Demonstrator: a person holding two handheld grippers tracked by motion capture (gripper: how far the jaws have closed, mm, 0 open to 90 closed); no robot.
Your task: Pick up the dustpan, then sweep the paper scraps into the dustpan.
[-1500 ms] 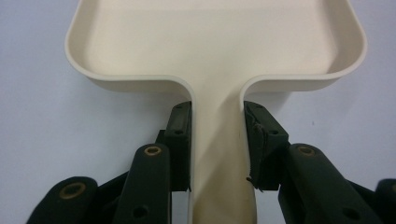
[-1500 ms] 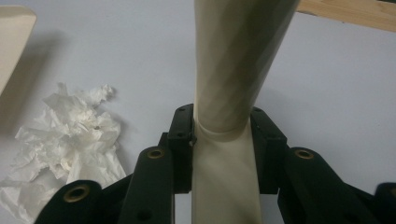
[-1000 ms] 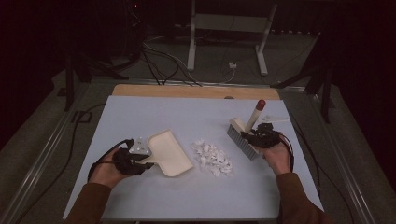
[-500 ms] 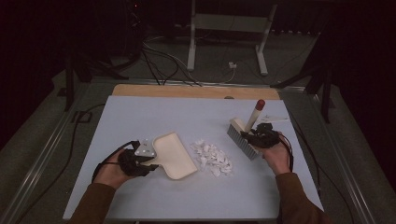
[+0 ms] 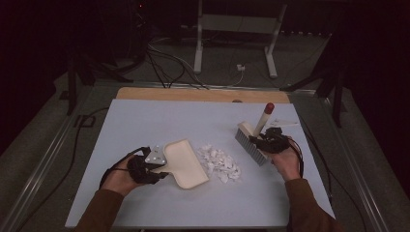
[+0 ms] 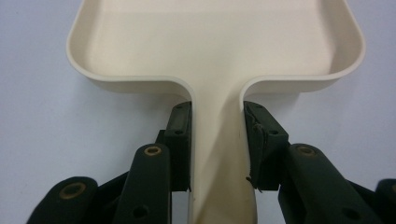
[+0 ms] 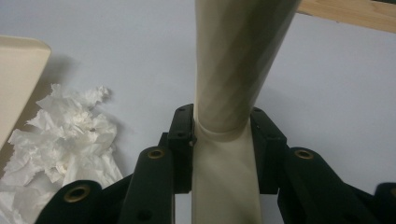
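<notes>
The pile of torn white paper scraps (image 5: 220, 163) lay near the middle of the pale blue desk (image 5: 145, 121), between our two tools and touching neither as far as we could tell. Just to its left sat the cream plastic dustpan (image 5: 185, 163), its open mouth turned toward the scraps and its flat floor low on the desk. Our left gripper (image 5: 153, 169) pinched the dustpan's narrow handle, one black pad pressed against each side of it just behind the pan, as the left gripper view made plain (image 6: 217, 144).

To the right of the scraps, a little apart from them, stood the cream hand brush with grey bristles and a red-tipped handle (image 5: 253, 140), its bristle edge down near the desk and its handle tilted up and away from us. Our right gripper (image 5: 270, 143) clamped the brush handle at its lower neck, the pads tight on both sides (image 7: 223, 149).

We judged that we were at the step just before sweeping: both tools were gripped and set on either side of the scraps, but none lay in the pan yet. The next move called for drawing the bristles leftward through the pile toward the pan's lip, while we held the dustpan flat and steady against the desk so nothing slid beneath it.
</notes>
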